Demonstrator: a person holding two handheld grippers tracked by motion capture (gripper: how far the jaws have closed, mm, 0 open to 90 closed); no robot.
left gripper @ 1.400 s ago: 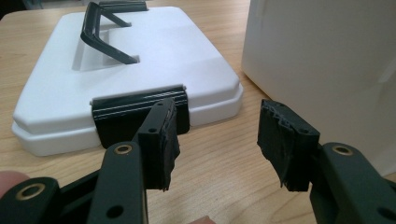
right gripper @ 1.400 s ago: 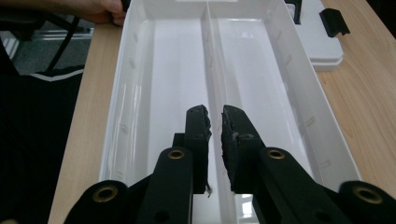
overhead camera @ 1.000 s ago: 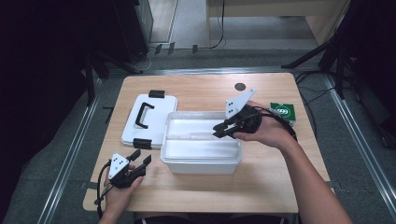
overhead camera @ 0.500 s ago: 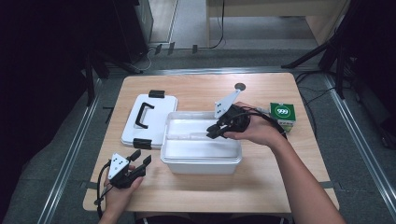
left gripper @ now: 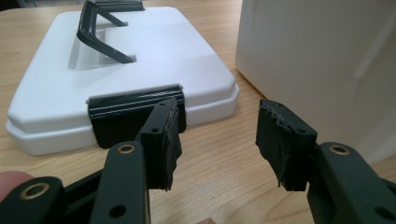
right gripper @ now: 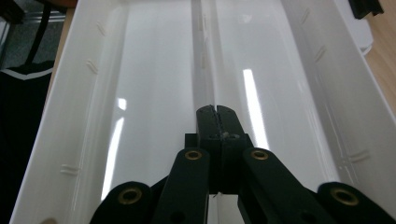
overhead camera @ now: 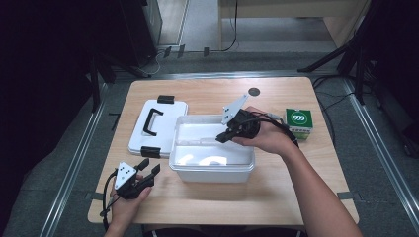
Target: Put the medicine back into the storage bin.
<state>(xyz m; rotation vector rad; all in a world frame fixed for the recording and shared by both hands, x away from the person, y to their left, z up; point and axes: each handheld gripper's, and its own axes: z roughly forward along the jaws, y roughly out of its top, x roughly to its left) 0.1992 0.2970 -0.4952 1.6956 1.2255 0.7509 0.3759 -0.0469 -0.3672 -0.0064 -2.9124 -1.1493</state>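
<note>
An open white plastic bin stands mid-table, its lid with a black handle lying flat to its left. My right gripper reaches down into the bin from the right. Its jaws are shut on the near end of a thin white divider that runs along the bin's length. In the right gripper view the gripper pinches this divider between the bin's walls. My left gripper rests open at the table's front left, holding nothing. In its own view the gripper faces the lid and the bin's side.
A green box sits near the table's right edge, behind the right hand. A small black disc lies at the back of the table. The lid's black latch is just beyond the left jaws. Bare wood lies in front of the bin.
My right gripper has moved left and lowered from above the bin's right rim into the bin. The left gripper has stayed where it was.
</note>
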